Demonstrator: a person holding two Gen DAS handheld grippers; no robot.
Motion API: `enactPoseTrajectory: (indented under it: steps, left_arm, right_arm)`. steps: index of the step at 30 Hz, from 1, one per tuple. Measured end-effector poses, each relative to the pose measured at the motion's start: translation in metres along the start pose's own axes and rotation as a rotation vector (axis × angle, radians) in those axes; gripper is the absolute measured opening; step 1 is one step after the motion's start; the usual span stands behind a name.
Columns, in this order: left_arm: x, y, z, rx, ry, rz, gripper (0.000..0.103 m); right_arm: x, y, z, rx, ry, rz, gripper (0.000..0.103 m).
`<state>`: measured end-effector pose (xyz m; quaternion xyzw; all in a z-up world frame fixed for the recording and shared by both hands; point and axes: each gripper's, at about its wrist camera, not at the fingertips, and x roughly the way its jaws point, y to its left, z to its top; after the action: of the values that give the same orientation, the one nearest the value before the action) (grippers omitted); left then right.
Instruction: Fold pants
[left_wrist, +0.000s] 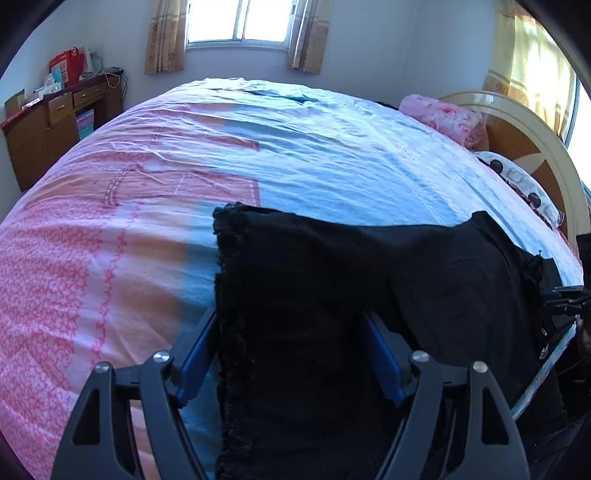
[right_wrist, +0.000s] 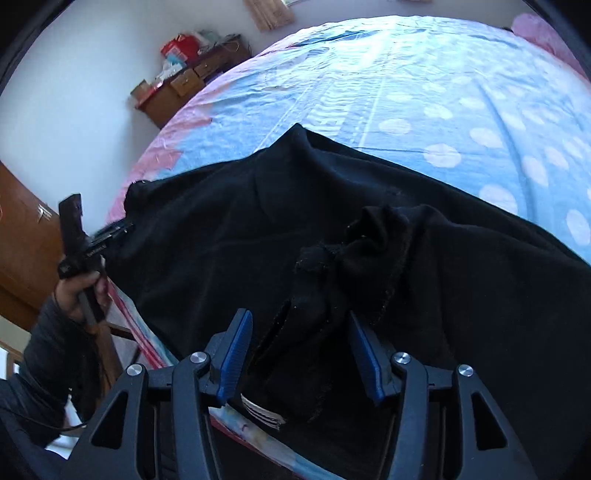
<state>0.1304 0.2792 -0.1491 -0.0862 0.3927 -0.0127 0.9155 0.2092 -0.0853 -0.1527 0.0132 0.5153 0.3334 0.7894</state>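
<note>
Black pants (left_wrist: 332, 280) lie across the near edge of a bed (left_wrist: 258, 147) with a pink and blue sheet. In the left wrist view my left gripper (left_wrist: 291, 332) is open, its blue pads on either side of the frayed leg end. In the right wrist view the pants (right_wrist: 229, 229) spread across the bed (right_wrist: 424, 92), with a bunched waistband part (right_wrist: 369, 236) in front. My right gripper (right_wrist: 301, 332) is open, its jaws straddling that bunched cloth. The left gripper (right_wrist: 110, 230) also shows at the far left by the leg end, held by a hand.
A wooden dresser (left_wrist: 51, 125) with clutter stands by the far wall left. A pink folded blanket (left_wrist: 447, 118), a pillow (left_wrist: 517, 181) and a wooden headboard (left_wrist: 532, 155) are at the bed's right. A window (left_wrist: 240, 22) with curtains is behind.
</note>
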Motion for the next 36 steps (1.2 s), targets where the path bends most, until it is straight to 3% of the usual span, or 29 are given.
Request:
enactPoseTrajectory:
  steps: [5, 7, 9, 12, 15, 18, 24, 31, 36]
  left_arm:
    - [0.005, 0.000, 0.004, -0.003, 0.025, -0.008, 0.083]
    - [0.003, -0.001, 0.005, -0.015, 0.041, -0.028, 0.070]
    - [-0.001, -0.004, 0.005, -0.023, 0.052, -0.068, 0.044]
    - [-0.007, -0.005, 0.003, -0.058, 0.048, -0.084, 0.031]
    - [-0.015, 0.004, 0.003, -0.147, 0.027, -0.129, 0.025]
    - [-0.029, 0.003, 0.006, -0.193, -0.006, -0.165, 0.022]
    - [-0.068, -0.030, 0.026, -0.154, -0.087, -0.226, 0.020]
    - [-0.103, -0.082, 0.049, -0.138, -0.148, -0.392, 0.018]
    - [-0.118, -0.132, 0.069, -0.074, -0.168, -0.468, 0.015]
  right_arm:
    - [-0.003, 0.003, -0.007, -0.037, -0.018, -0.005, 0.056]
    - [-0.004, 0.001, -0.010, -0.037, -0.026, -0.002, 0.056]
    - [-0.004, 0.002, -0.011, -0.036, -0.033, 0.001, 0.057]
    - [-0.004, 0.000, -0.012, -0.029, -0.043, 0.010, 0.058]
    - [-0.005, -0.002, -0.011, -0.011, -0.053, 0.021, 0.058]
    - [-0.009, -0.005, -0.012, 0.016, -0.061, 0.041, 0.058]
    - [-0.018, -0.016, -0.015, 0.086, -0.095, 0.081, 0.058]
    - [-0.040, -0.016, -0.021, 0.064, -0.155, -0.018, 0.058]
    - [-0.065, -0.031, -0.034, 0.097, -0.215, -0.012, 0.058]
